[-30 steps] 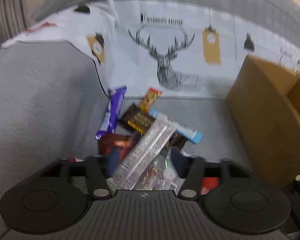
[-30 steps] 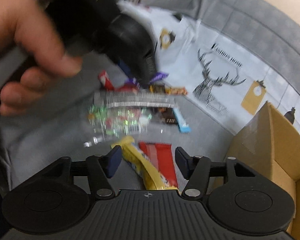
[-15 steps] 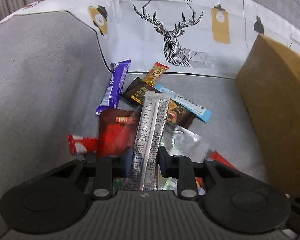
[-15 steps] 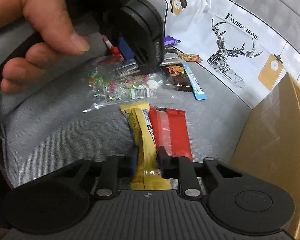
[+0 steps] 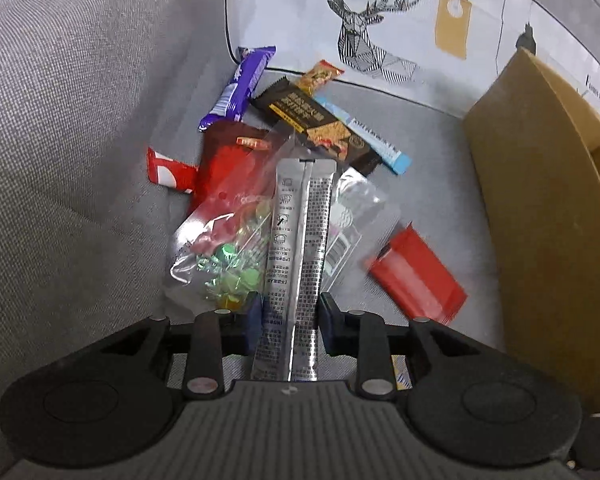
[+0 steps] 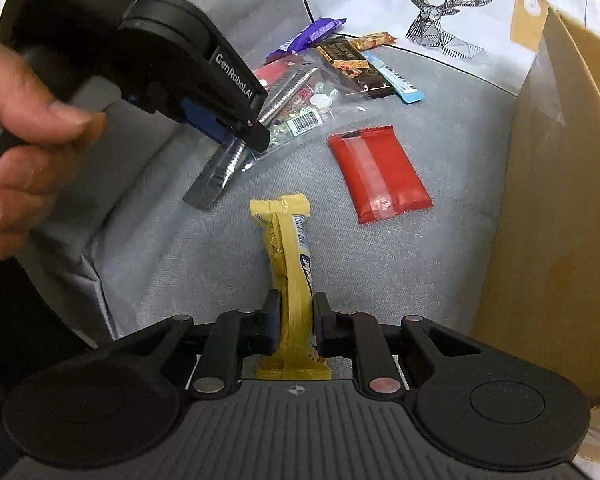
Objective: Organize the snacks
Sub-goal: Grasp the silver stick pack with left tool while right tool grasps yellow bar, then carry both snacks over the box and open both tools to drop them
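Snack packets lie heaped on a grey sofa seat. My left gripper has a long silver sachet between its pads, which press on its edges; the jaws are opening slightly. In the right wrist view that left gripper holds the silver sachet tilted above the seat, gripped by a person's hand. My right gripper is shut on a yellow bar, pinched at its near end.
A cardboard box stands on the right. A red packet lies alone by it. Behind are a clear candy bag, a purple bar, a dark chocolate bar, a blue bar and a deer-print cushion.
Both grippers stood open a second ago and have closed, the left on the silver sachet, the right on the yellow bar. The yellow bar has come away from the red packet.
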